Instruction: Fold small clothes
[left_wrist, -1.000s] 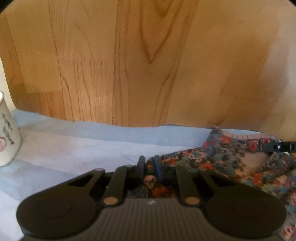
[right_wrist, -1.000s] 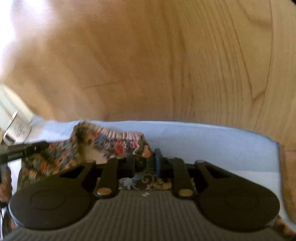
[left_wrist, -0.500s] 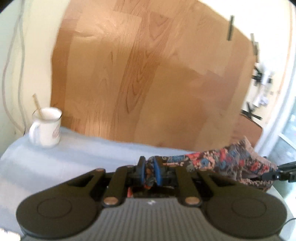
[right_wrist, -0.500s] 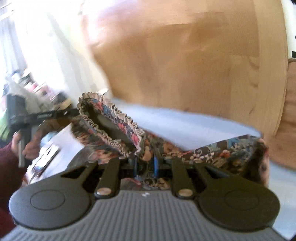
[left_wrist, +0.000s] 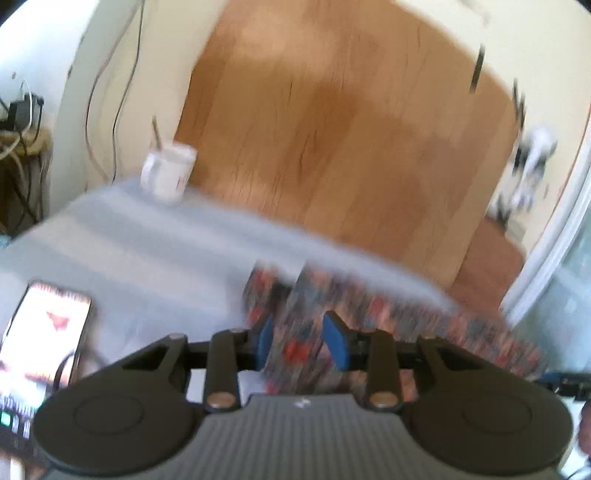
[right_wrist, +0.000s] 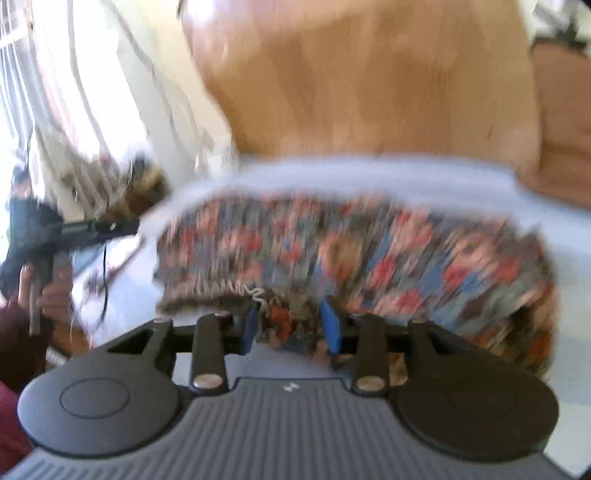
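The small floral garment (left_wrist: 388, 314) lies blurred across the light blue cover (left_wrist: 147, 251), folded over toward me. My left gripper (left_wrist: 300, 345) has its jaws opening; a fold of the floral fabric sits loosely between the blue pads (left_wrist: 264, 343). In the right wrist view the same garment (right_wrist: 369, 251) spreads wide, its frilled edge just ahead of my right gripper (right_wrist: 290, 326). Those jaws are opening too, with a bunch of fabric between the pads (right_wrist: 330, 325) and not pinched. The left gripper (right_wrist: 74, 230) shows at the far left, held in a hand (right_wrist: 48, 291).
A white mug (left_wrist: 168, 173) with a stick in it stands at the cover's far left corner. A lit phone (left_wrist: 44, 339) lies at the near left. A wooden panel (left_wrist: 332, 129) rises behind the cover; cables (left_wrist: 110, 92) hang on the left wall.
Both grippers drew back toward the near side, carrying the garment's edge over itself. Both pairs of jaws went from shut on the fabric to parted.
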